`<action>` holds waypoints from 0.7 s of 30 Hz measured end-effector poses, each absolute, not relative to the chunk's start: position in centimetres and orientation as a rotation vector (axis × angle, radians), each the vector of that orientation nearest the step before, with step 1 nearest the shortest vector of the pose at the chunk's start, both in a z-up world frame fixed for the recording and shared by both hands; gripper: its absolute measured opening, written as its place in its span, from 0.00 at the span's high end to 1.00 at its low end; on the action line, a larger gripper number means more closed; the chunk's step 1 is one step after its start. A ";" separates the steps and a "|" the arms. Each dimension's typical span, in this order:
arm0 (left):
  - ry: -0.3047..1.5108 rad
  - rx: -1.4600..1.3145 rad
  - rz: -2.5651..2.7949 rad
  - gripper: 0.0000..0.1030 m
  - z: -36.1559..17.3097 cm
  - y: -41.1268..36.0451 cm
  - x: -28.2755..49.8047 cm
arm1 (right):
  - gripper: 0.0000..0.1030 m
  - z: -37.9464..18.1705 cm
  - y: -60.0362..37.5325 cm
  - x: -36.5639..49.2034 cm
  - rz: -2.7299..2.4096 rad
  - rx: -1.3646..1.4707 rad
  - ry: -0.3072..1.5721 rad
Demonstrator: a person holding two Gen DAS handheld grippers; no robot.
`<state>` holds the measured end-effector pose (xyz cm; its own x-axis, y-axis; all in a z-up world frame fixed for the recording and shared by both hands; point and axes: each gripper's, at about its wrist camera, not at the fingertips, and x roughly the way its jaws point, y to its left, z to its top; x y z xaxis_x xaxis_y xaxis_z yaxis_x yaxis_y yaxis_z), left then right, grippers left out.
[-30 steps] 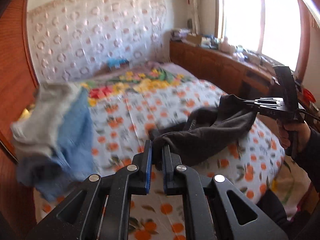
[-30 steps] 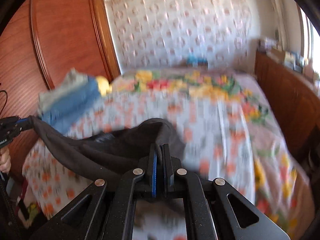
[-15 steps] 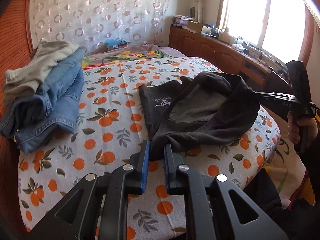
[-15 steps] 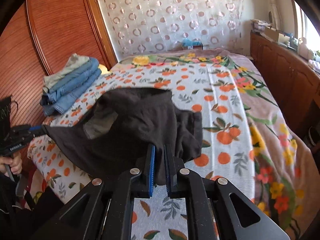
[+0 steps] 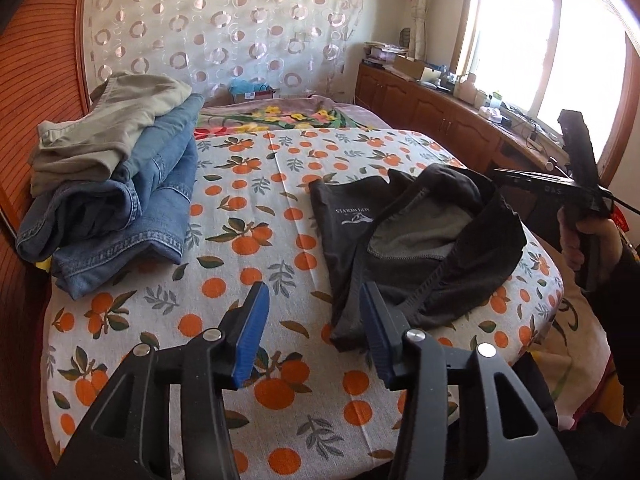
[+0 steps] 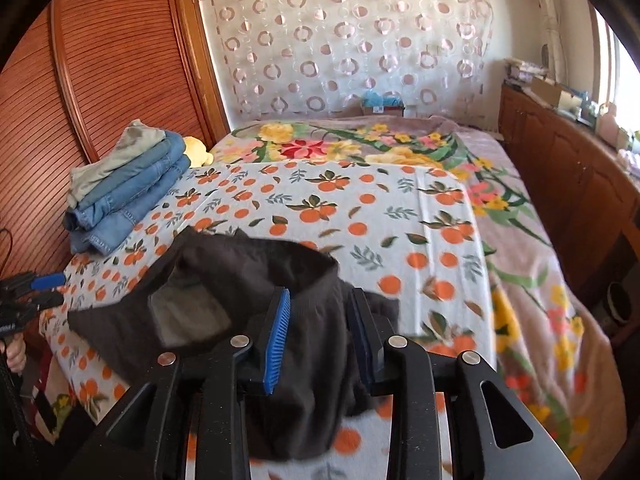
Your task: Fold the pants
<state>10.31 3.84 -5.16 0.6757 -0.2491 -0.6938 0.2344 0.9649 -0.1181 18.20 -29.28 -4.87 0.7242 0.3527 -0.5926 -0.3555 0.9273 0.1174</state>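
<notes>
Left wrist view, bed (image 5: 304, 168): my dark pants (image 5: 420, 240) lie crumpled near its near edge, not yet folded.
Stack (image 5: 116, 184): jeans and khakis already folded, far left.
Left gripper (image 5: 314, 324): jaws just opened, wide, cloth released.
Right gripper (image 6: 318, 332): jaws just opened, narrower; cloth between, loose.

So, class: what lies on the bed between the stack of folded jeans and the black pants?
Nothing: only bare orange-print bedsheet separates the stack of folded jeans from the black pants, clearest in the left wrist view.
</notes>
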 end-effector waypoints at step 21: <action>0.903 0.022 -0.239 0.53 -10.6 2.0 13.1 | 0.93 -5.9 -29.4 23.0 0.428 0.059 0.797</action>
<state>13.07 1.98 -10.57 0.5944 -0.1967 -0.7797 0.2154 0.9731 -0.0812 23.03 -29.35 -5.95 0.6185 0.3934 -0.6802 -0.3494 0.9131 0.2103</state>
